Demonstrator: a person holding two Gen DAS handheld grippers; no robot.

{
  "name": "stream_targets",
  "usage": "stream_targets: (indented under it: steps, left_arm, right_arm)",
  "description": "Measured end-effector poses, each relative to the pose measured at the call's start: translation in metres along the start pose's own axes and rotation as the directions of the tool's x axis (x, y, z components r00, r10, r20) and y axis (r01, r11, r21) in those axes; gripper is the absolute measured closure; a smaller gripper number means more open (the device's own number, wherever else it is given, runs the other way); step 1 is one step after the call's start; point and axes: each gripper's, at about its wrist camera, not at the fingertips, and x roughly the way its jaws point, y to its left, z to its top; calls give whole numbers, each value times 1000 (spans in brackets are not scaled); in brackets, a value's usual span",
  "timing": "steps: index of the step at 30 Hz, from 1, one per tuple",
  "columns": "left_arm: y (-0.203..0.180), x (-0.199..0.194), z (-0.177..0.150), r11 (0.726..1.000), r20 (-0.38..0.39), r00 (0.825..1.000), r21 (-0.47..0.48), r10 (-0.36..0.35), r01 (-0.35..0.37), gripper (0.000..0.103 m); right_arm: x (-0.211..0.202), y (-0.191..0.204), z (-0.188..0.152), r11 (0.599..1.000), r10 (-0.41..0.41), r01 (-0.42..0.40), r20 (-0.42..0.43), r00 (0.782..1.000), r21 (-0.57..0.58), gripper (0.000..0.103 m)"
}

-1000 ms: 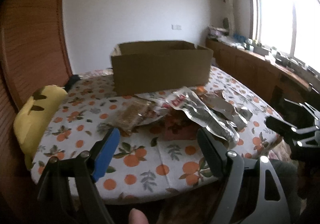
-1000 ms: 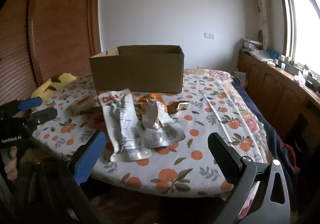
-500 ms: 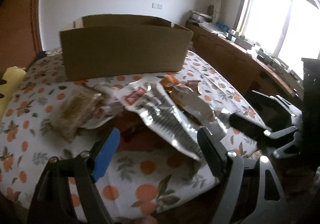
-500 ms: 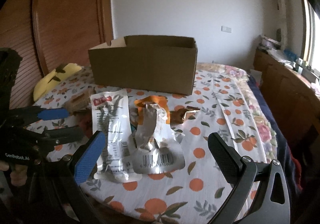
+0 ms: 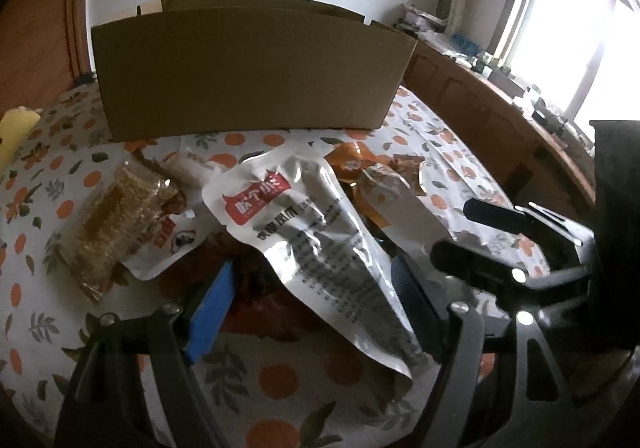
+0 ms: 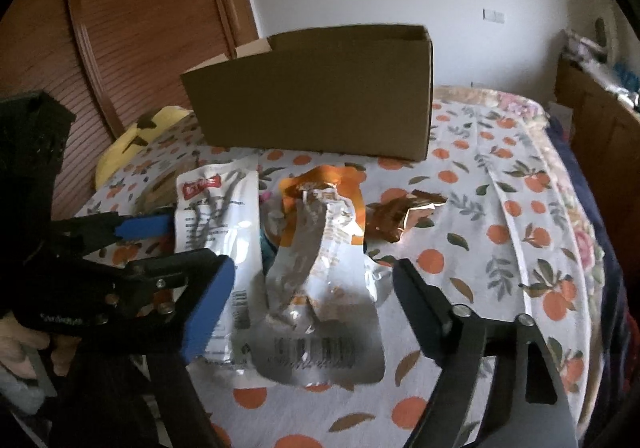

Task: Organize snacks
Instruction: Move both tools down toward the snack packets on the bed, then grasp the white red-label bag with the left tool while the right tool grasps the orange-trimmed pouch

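Observation:
An open cardboard box (image 5: 252, 67) (image 6: 320, 95) stands at the back of the table. In front of it lies a pile of snacks. My left gripper (image 5: 312, 308) is open, low over a long silver pouch with a red label (image 5: 316, 248) (image 6: 216, 215) that runs between its fingers, untouched by the pads. My right gripper (image 6: 312, 304) (image 5: 460, 236) has its jaws closing around a crumpled silver pouch with an orange top (image 6: 320, 280); the pads stand clear of it. The left gripper (image 6: 180, 242) also shows close at the left of the right wrist view.
A clear pack of noodle snack (image 5: 116, 224) and a white pouch (image 5: 168, 244) lie at the left, a brown foil wrapper (image 6: 400, 215) at the right. The orange-print tablecloth (image 6: 480, 248) covers the table. A yellow cushion (image 6: 132, 139) sits at the left edge, wooden cabinets beyond.
Both grippers have moved forward and down towards the snack pile, and the box looms larger. The right gripper's fingers have come closer together.

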Motion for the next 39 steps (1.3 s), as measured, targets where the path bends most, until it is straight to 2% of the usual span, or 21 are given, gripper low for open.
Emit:
stream_targets:
  steps: [2,4,5,9,13,16,18,20,24,26,28,31,34,36,39]
  left_arm:
    - [-4,2,-2,999,-2,1000,31,17,-17,26]
    - [-7,1,-4,999,-2,1000,42,-2,2,28]
    - [-10,-1,-5,999,3,1000,51,-13,12,33]
    - [-16,-3,-5,996,-7,997,54,-70,71,36]
    - [-13,-3,-3,992,-17,992,22,-123,124,41]
    - [-16,-2,-1,994,-13,995,43,-104,104,43]
    - [-17,7,-1,995,-41,996,56,-76,78,43]
    - [-15,13,-1,994,-67,993,42,-98,101,44]
    - [-16,16,6,993,-62,992,33,-110,112,44]
    - [-15,19,8,994,-76,993,45,-93,96,52]
    - [-16,18,7,993,-67,994,72,-88,93,55]
    - [-19,11,5,992,-41,995,89,-91,94,69]
    - [-26,0,3,986,-11,997,145,-79,80,73]
    - [-26,-4,1,984,-12,996,153,-94,94,83]
    - [-21,-14,3,984,4,994,142,-109,107,84]
  right_arm:
    - [6,-2,0,1000,14,-14,-24,1000,6,32]
    - [13,-1,-3,1000,16,-16,-45,999,-7,37]
    - [15,1,-4,1000,18,-19,-53,998,-15,38]
    - [19,1,-9,1000,16,-17,-46,999,-19,38]
    - [19,-6,-9,999,47,-46,-40,998,18,43]
    - [18,-5,-9,999,50,-49,-42,998,11,43]
    - [18,-5,-9,999,54,-54,-46,997,5,45]
    - [18,-9,-9,997,72,-71,-45,996,23,45]
    - [17,-14,-9,994,102,-100,-44,994,38,47]
    - [17,-13,-9,995,102,-101,-49,994,25,47]
    - [15,-9,-8,996,84,-84,-59,995,3,47]
    - [15,-7,-8,998,64,-65,-62,996,-19,47]
    - [16,-7,-9,998,61,-63,-62,996,-19,47]
    - [17,-7,-10,998,61,-62,-64,996,-19,47]
    - [17,-6,-9,998,59,-60,-66,996,-19,46]
